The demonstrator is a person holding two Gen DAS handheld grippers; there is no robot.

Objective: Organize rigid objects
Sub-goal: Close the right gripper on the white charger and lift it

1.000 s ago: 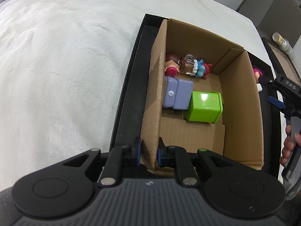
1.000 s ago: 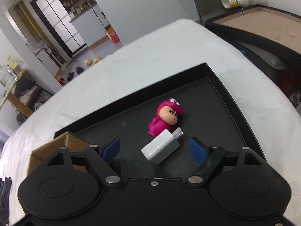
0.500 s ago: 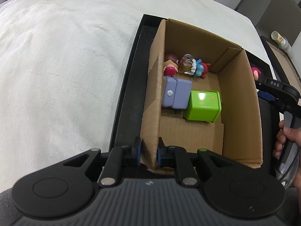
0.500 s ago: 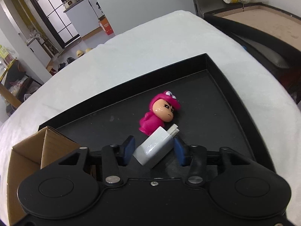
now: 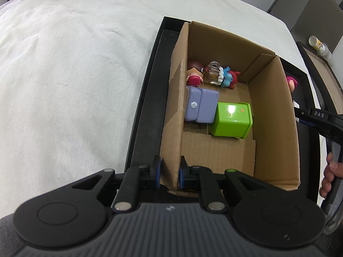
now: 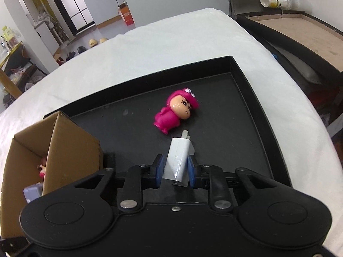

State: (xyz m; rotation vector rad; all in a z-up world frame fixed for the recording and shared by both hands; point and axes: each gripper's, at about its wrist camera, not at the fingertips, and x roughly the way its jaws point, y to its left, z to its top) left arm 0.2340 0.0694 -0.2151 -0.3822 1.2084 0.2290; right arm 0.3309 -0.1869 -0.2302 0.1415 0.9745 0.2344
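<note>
Bright even light, sharp, fisheye-warped edges.

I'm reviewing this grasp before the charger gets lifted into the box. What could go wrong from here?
The right gripper pinches only the rear end of the white charger, so it may pivot or slip on lifting. The pink figurine lies just beyond its prongs and could get knocked. The left gripper clamps one thin wall of the cardboard box, which may bend.

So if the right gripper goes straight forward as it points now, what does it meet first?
Probably the pink figurine: it lies just beyond the prongs of the white charger held by the right gripper, though depth is unclear.
</note>
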